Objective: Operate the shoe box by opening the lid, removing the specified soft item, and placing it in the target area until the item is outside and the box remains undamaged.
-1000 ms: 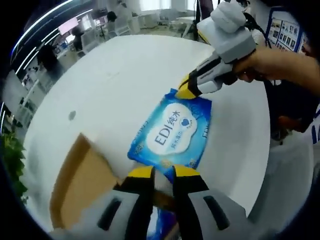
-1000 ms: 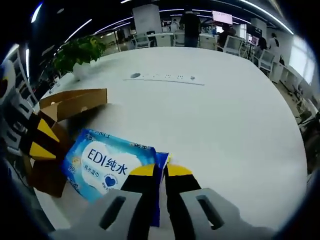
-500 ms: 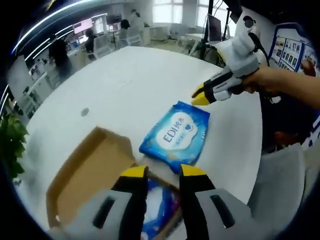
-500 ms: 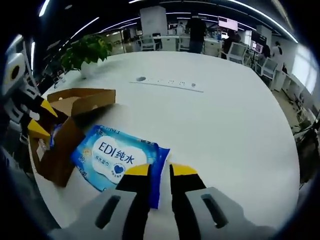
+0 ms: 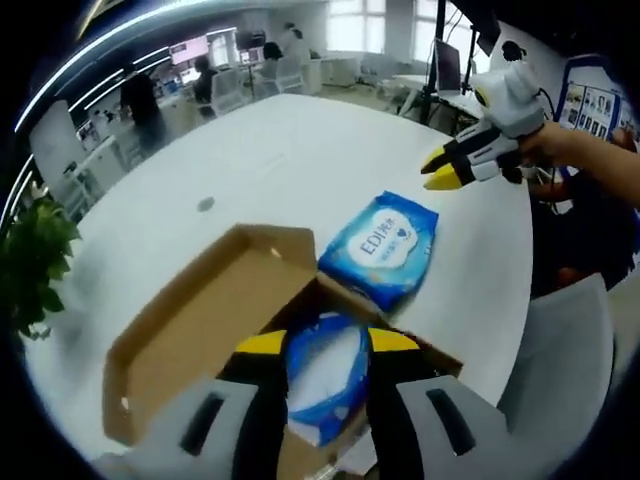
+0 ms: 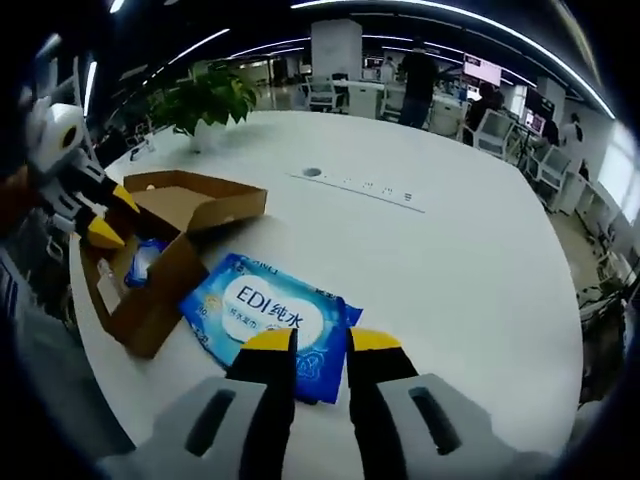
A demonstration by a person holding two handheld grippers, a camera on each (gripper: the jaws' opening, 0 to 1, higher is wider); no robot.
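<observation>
We've let go: wipes pack (image 6: 274, 317) now lies mid-frame on the table (image 6: 470, 260), beside the open shoe box (image 6: 160, 255). Left gripper (image 5: 325, 342) and right gripper (image 6: 320, 338) have backed off, jaws apart, empty. Removal looks done.

A big round white table (image 6: 480, 270) takes up the middle of the room, with a long white power strip (image 6: 365, 187) lying flat on it beside a small round grey cap (image 6: 312, 172). A leafy green potted plant (image 6: 205, 100) stands at the table's far edge. Beyond it are office desks and chairs (image 6: 320, 92), a few people standing (image 6: 415, 75), bright ceiling light strips and wall screens (image 6: 483, 68).
</observation>
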